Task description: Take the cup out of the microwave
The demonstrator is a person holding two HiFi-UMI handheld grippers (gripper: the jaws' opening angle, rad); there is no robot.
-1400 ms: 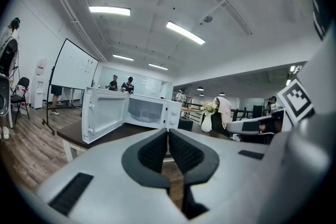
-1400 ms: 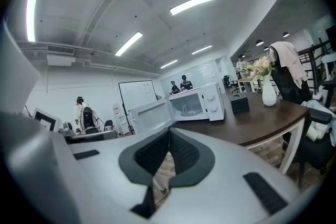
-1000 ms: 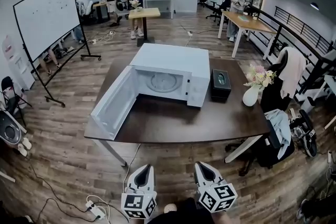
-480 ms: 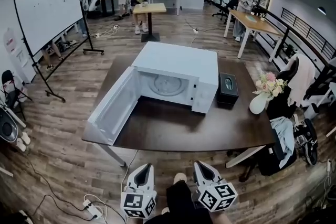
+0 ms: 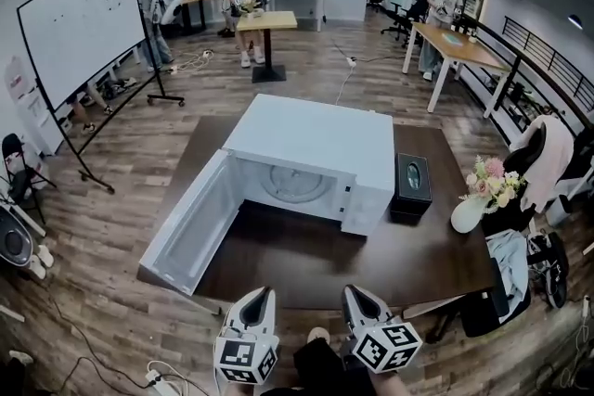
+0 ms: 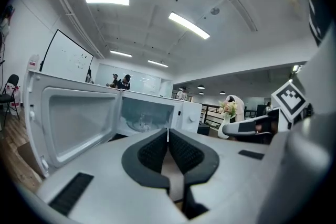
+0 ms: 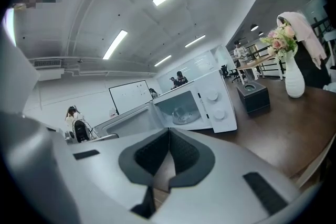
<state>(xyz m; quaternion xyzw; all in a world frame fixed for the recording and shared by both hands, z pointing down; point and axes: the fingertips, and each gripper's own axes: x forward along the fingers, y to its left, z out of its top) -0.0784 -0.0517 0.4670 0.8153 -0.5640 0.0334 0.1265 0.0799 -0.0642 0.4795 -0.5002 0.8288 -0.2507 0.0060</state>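
A white microwave (image 5: pixel 316 153) stands on a dark table (image 5: pixel 306 260), its door (image 5: pixel 190 223) swung wide open to the left. Inside, on the glass turntable, a clear glass cup (image 6: pixel 140 122) shows faintly; the right gripper view also catches the cup (image 7: pixel 180 113). The head view shows only the turntable (image 5: pixel 290 184). My left gripper (image 5: pixel 263 294) and right gripper (image 5: pixel 353 292) hover side by side at the table's near edge, both shut and holding nothing. Each points toward the microwave, well short of the cavity. The left gripper (image 6: pixel 167 131) and the right gripper (image 7: pixel 169 130) have pads pressed together.
A black tissue box (image 5: pixel 411 185) sits right of the microwave, and a white vase of flowers (image 5: pixel 469 213) stands at the table's right end. A chair with clothes (image 5: pixel 520 246) is beyond it. A whiteboard (image 5: pixel 83 23) stands far left; people stand at the back tables.
The table and microwave have come closer and lower in the head view as I stepped toward them. Both grippers stayed shut and empty.
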